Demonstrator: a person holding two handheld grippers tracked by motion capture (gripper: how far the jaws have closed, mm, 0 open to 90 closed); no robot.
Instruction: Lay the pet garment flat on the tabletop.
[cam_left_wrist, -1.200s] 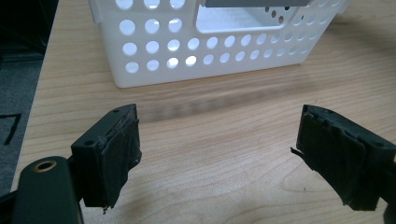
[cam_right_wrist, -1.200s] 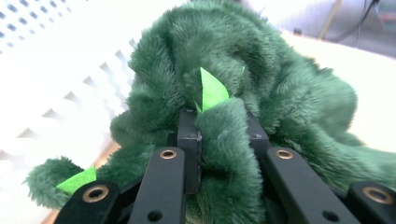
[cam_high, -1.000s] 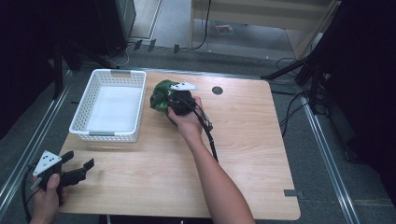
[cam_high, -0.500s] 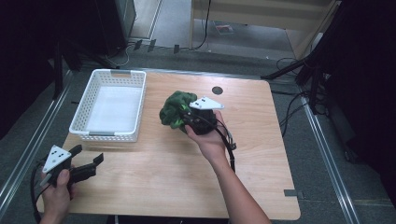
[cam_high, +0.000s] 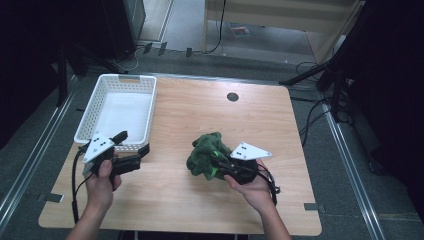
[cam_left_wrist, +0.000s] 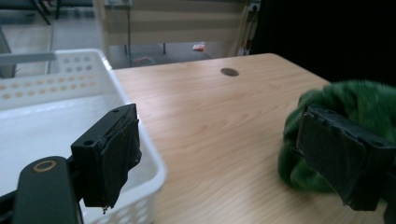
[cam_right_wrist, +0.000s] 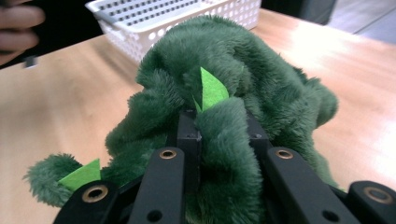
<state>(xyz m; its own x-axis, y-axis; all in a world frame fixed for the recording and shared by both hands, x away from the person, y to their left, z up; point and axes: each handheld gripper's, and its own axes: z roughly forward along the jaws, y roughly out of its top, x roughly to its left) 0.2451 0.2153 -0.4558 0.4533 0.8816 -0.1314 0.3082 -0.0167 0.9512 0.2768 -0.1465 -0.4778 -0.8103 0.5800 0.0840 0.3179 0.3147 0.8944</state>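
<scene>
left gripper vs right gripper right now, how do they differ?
The left gripper is open and holds nothing; the right gripper is shut on the green plush toy. The left gripper sits beside the white basket; the right gripper is near the middle of the table. Both are hand-held, with black jaws and a grey plate on top.

So it's a dark green plush toy (cam_high: 205, 155), really fuzzy, with small bright lime felt triangles poking out of the fur. It's all bunched up in a lump, so I can't tell what shape it's meant to be. It sits low on the wooden surface (cam_high: 200, 115), near the front middle, pinched at its right side in the right gripper (cam_high: 223, 165) jaws.
</scene>
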